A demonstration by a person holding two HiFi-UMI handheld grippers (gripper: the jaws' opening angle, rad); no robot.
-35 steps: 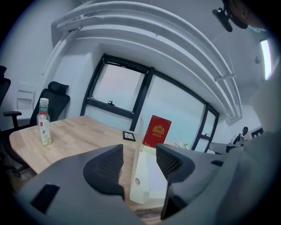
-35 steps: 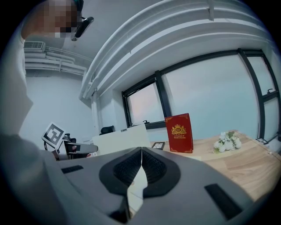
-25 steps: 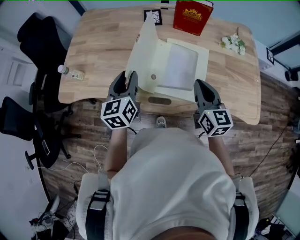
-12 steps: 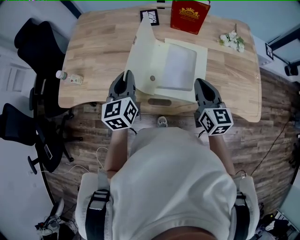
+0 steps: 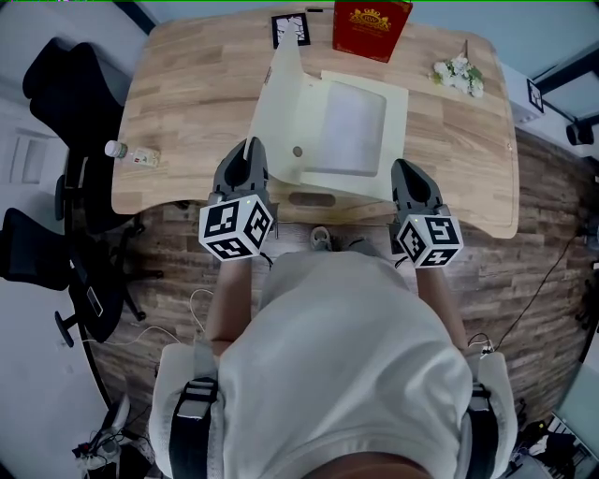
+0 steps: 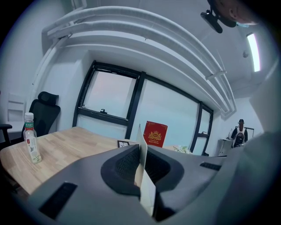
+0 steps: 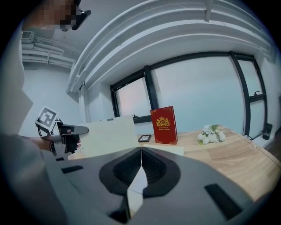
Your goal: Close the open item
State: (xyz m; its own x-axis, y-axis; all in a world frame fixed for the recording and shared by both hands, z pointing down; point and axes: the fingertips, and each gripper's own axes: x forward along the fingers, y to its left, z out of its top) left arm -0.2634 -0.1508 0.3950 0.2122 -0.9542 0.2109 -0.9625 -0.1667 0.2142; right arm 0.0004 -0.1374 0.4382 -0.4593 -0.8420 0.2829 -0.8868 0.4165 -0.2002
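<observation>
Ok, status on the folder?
Left gripper just closed, shut on raised cover. Right gripper jaws together, near right corner of folder. Folder open, cover upright on its left. Nothing lying on the folder.

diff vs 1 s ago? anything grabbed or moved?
Left claw has just been closing and now pinches the near edge of the raised flap; a second ago its jaws stood apart around it. Unchanged: flap up, folder open, right claw shut on its near right edge, red book and bottle in place.
</observation>
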